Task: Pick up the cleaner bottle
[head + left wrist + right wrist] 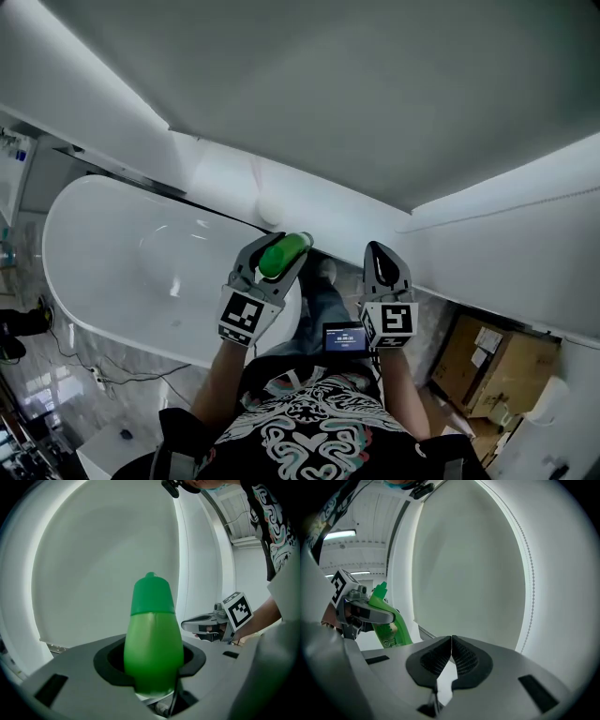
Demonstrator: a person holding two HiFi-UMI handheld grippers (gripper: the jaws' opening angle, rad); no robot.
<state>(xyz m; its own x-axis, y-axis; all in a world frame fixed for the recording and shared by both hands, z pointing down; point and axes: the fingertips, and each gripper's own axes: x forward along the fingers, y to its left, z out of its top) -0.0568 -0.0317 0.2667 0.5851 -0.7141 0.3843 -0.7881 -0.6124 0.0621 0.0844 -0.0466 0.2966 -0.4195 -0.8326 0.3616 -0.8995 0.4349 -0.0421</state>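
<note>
Left gripper view: green cleaner bottle (152,634) pinched in the left tool (150,667); right tool (451,660) pressed together.

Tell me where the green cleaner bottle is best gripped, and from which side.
Grip the cleaner bottle on its wide lower body, not the tapering cap. Come from the side, across its length, fingers on both flanks, as the left gripper holds it now.
</note>
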